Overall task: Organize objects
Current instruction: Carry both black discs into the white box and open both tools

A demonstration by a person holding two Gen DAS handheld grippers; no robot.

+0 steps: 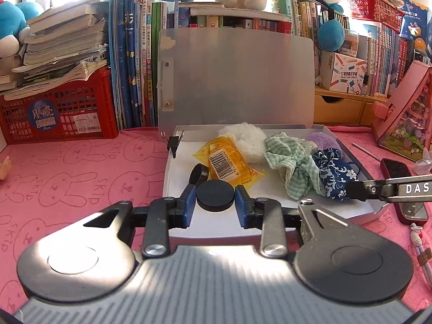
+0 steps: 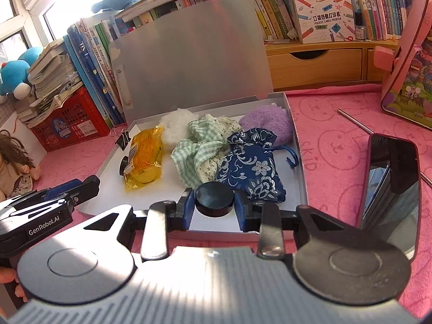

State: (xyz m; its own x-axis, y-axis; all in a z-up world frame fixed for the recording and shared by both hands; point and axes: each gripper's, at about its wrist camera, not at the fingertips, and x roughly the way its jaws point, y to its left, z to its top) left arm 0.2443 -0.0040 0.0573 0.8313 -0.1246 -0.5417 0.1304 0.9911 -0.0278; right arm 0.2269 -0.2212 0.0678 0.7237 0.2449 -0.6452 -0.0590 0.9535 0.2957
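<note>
An open silver box with its lid up lies on the pink cloth. Inside are a yellow packet, a white puff, a green checked cloth, a blue flowered pouch and a purple puff. My left gripper is shut on a black disc over the box's near left part. Another black disc leans on the yellow packet. My right gripper is shut on a second black disc, just in front of the blue flowered pouch.
A dark phone lies right of the box, with a metal straw and a pink gift box beyond. A black binder clip sits on the box's left rim. A red crate of papers, books and a doll stand left.
</note>
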